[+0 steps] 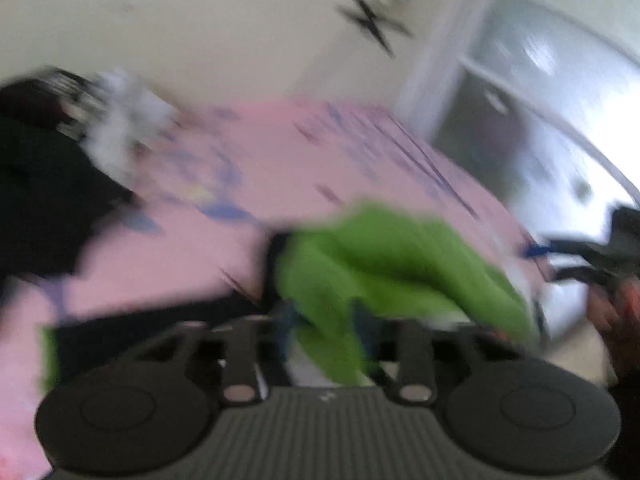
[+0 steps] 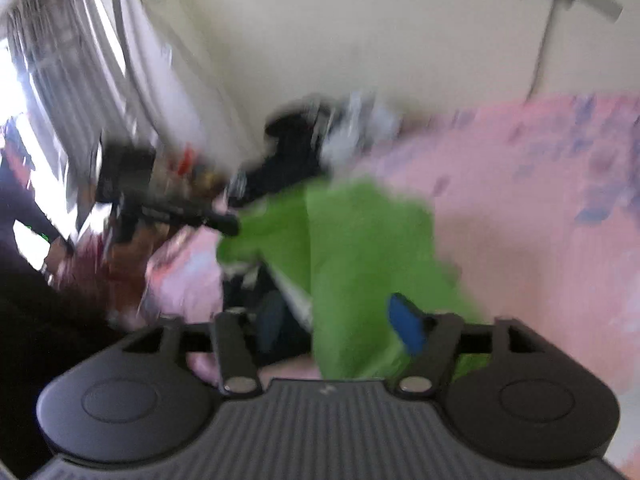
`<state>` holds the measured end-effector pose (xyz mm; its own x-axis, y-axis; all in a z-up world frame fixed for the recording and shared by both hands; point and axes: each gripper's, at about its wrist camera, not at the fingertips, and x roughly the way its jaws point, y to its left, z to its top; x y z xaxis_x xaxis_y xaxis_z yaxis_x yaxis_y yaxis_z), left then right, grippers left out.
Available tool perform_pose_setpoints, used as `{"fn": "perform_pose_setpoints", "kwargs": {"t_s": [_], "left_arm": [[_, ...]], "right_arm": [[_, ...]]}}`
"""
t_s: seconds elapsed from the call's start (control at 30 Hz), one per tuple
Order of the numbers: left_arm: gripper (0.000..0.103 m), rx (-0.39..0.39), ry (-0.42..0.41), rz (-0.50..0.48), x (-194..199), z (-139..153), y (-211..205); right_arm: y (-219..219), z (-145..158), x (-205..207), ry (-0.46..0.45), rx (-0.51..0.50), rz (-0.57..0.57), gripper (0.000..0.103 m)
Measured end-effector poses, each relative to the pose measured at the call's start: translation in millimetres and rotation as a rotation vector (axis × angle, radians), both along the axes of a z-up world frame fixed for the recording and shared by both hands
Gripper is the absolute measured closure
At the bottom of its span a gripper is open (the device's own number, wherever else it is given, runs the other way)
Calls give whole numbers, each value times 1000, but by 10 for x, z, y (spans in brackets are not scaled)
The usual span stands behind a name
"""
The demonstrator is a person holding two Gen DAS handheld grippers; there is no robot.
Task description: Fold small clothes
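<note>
Green garment [image 2: 352,248] bunched on pink bedsheet [image 1: 280,152], between both spread grippers, left gripper [image 1: 324,320], right gripper [image 2: 340,328], grip unclear through blur.

Both views are bright with daylight from the window [image 1: 560,128], which is overexposed. Strong motion blur smears everything, and fisheye distortion darkens the corners.

Both wrist cameras look forward and downward, close over the crumpled bright green fabric garment [image 1: 384,264] [image 2: 352,240] on the pink patterned bedsheet [image 1: 248,152] [image 2: 520,208]; the 2 blurred views share these and the cream wall [image 1: 200,20] [image 2: 340,32].
</note>
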<state>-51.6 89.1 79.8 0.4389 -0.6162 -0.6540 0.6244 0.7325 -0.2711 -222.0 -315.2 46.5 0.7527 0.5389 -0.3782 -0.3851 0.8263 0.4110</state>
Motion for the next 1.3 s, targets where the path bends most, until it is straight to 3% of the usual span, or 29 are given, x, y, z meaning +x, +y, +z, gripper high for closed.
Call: {"fn": "perform_pose_setpoints", "kwargs": {"t_s": [0.03,0.1,0.17,0.23,0.27,0.3,0.33,0.37,0.4,0.5,0.6,0.67,0.73,0.77,0.8,0.83,0.9,0.97,1.0,1.1,1.2,1.3], "left_arm": [[32,-12,-25,52,64,30,37],[29,-52,-13,87,234,19,17],[25,-88,44,62,374,-55,-97],[19,-59,76,23,428,-192,-299],[19,-33,89,11,431,-282,-392],[26,-13,107,-11,419,-369,-453],[62,2,126,-36,407,-450,-541],[83,27,147,-62,392,-515,-606],[94,51,163,-69,392,-546,-663],[95,19,46,-61,338,-186,-641],[95,-70,-154,-33,401,558,-695],[94,-84,-255,26,608,939,-943],[80,-56,-324,169,989,1207,-1340],[78,1,-355,250,1175,1259,-1520],[78,65,-373,322,1309,1252,-1611],[81,95,-364,387,1368,1220,-1609],[78,1,-291,386,1327,1067,-1335],[58,-90,-238,288,1087,793,-953],[44,-89,-219,276,952,619,-806],[42,-59,-133,240,642,110,-478],[26,-39,14,231,441,-351,-223],[23,-70,94,223,325,-564,3]], "right_arm": [[-81,13,15,-21,17,-52,27],[-218,-36,141,-6,48,-160,21],[-276,-217,317,88,75,-211,22],[-213,-411,412,181,47,-197,24],[-148,-491,426,213,24,-169,30],[-77,-564,385,242,4,-133,49],[6,-606,356,254,-30,-121,64],[55,-591,308,235,-59,-135,94],[106,-498,229,201,-79,-144,98],[188,64,112,4,-250,-234,100],[118,667,274,-166,-382,-363,100],[-46,1032,671,-245,-405,-465,100],[-183,1305,1263,-287,-441,-604,97],[-221,1356,1550,-288,-486,-663,84],[-219,1343,1719,-270,-524,-720,55],[-216,1318,1748,-258,-534,-766,51],[-260,1139,1413,-265,-410,-697,51],[-297,772,917,-252,-221,-540,51],[-256,522,639,-230,-136,-478,50],[-74,-240,162,-102,-62,-395,44],[105,-791,145,90,6,-418,40],[237,-965,333,147,104,-362,37]]}}
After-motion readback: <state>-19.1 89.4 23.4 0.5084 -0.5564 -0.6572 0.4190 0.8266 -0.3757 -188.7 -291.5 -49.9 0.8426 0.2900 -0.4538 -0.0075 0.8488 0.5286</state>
